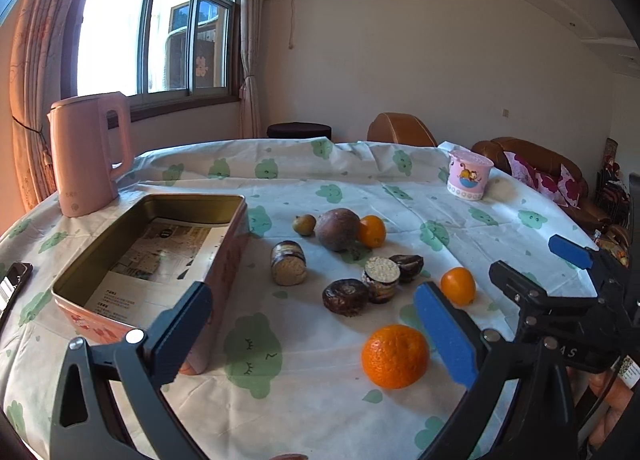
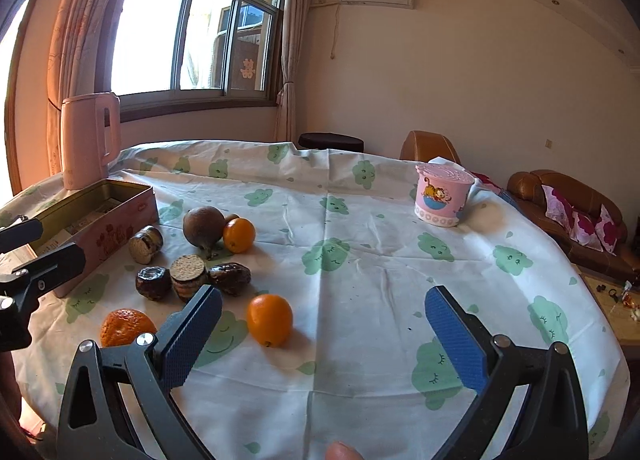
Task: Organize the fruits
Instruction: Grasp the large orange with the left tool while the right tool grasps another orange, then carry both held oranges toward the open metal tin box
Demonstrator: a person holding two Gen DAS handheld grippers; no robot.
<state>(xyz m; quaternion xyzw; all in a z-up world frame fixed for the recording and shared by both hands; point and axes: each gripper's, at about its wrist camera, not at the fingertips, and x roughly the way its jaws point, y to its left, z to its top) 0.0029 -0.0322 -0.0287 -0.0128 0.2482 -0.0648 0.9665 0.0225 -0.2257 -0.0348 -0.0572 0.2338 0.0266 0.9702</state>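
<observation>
My left gripper [image 1: 312, 300] is open and empty above the table, between the pink tin box [image 1: 148, 256] and a rough orange [image 1: 395, 356]. My right gripper [image 2: 324, 308] is open and empty, with a smooth orange [image 2: 269, 320] just inside its left finger. It also shows in the left wrist view [image 1: 458, 285]. Further back lie a brown round fruit [image 1: 337, 229], another orange [image 1: 372, 231] and a small yellowish fruit [image 1: 304, 224]. Several dark round cakes [image 1: 346, 297] lie in the middle. The tin holds only a printed sheet.
A pink kettle [image 1: 86, 156] stands at the back left beside the tin. A pink cartoon cup [image 1: 469, 175] stands at the back right. The round table [image 2: 380, 260] has a white cloth with green prints. A sofa [image 2: 572, 216] is to the right.
</observation>
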